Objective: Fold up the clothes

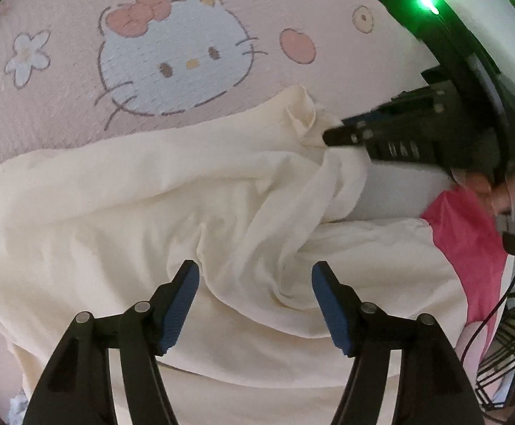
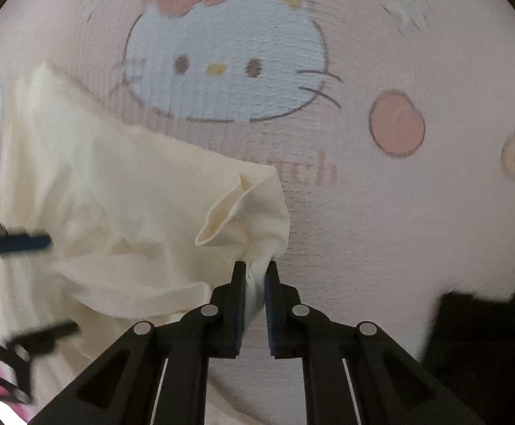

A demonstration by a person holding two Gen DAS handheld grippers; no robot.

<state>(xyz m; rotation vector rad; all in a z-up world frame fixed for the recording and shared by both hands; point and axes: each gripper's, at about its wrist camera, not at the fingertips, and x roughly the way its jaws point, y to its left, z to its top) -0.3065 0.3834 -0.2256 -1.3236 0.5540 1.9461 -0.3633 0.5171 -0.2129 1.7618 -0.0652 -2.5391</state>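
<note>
The right gripper (image 2: pixel 255 276) is pinched nearly closed on a bunched corner of the cream garment (image 2: pixel 123 212), the cloth squeezed between its blue pads (image 2: pixel 270 304) and lifted — folds trail away to its left. The left gripper (image 1: pixel 255 283) stands wide apart, holding nothing, hovering just above the rumpled middle of the same garment. Ahead of both claws lies the pink sheet (image 1: pixel 80 113) with a white cat face (image 1: pixel 176 60). A pink cloth (image 1: pixel 466 241) lies right of the left claw.
</note>
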